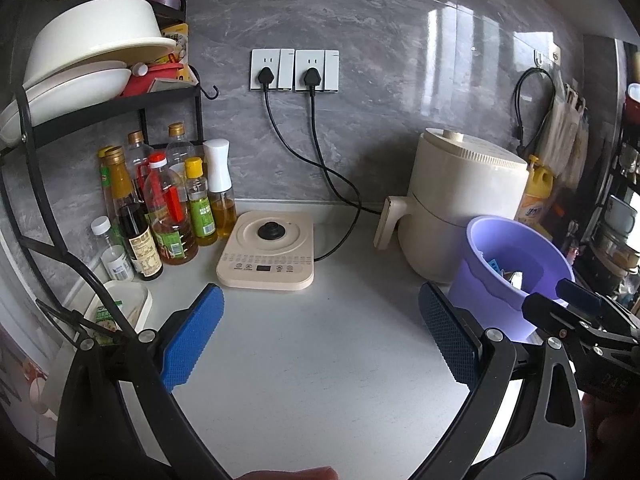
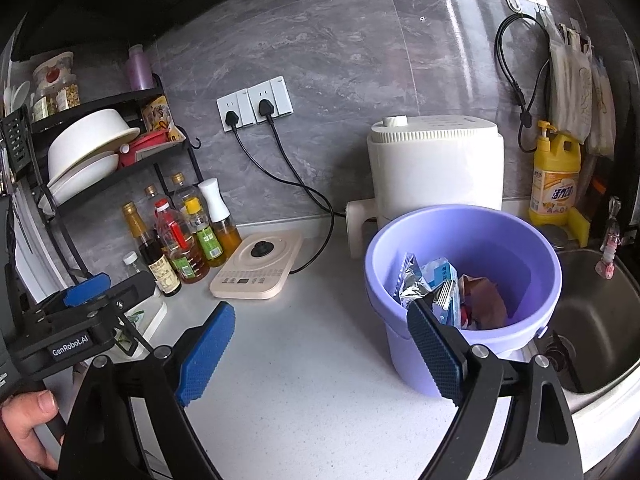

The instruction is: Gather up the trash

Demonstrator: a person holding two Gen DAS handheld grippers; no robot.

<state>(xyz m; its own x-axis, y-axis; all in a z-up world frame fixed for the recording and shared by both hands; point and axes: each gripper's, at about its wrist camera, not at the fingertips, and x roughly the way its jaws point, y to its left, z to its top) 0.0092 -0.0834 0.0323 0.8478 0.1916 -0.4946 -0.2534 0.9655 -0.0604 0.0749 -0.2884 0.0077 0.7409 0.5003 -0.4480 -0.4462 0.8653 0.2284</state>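
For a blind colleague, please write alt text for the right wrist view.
A purple bin holding wrappers stands on a white counter beside a steel sink. The right gripper is open and empty before it, the left gripper at the left edge.

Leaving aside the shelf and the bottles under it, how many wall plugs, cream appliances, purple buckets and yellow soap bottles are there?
Black wall plugs: 2
Cream appliances, the flat base and the tall pot: 2
Purple bucket: 1
Yellow soap bottle: 1
Total: 6
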